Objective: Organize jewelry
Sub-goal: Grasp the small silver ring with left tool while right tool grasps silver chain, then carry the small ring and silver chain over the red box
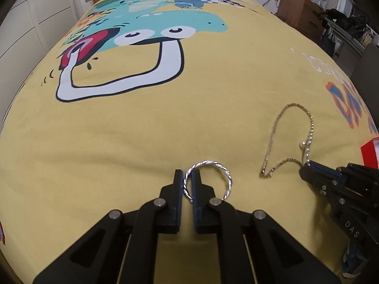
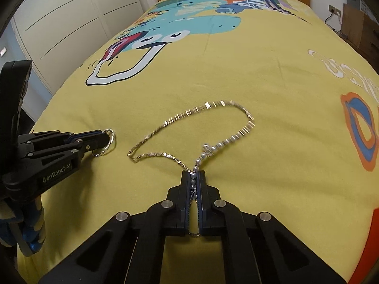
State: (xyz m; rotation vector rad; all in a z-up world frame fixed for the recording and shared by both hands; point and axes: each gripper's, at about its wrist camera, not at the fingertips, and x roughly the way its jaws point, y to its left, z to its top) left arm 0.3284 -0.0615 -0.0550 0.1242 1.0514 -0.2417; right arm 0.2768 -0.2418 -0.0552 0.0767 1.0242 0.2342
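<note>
Both pieces sit on the yellow bedspread (image 1: pixel 165 123). The left gripper (image 1: pixel 187 177) has its fingers pinched narrow on the rim of the twisted silver ring (image 1: pixel 208 179): stiff, light, probably slippery, so the rim looks like the right spot. The right gripper (image 2: pixel 196 177) is clamped on the beaded end of the chain necklace (image 2: pixel 208 118), which is limp and will likely dangle and tangle when lifted.

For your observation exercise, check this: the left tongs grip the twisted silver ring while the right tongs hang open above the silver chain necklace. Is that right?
Not quite. The right tongs are shut on the silver chain necklace, as the right wrist view shows. The left tongs do grip the twisted silver ring.
</note>
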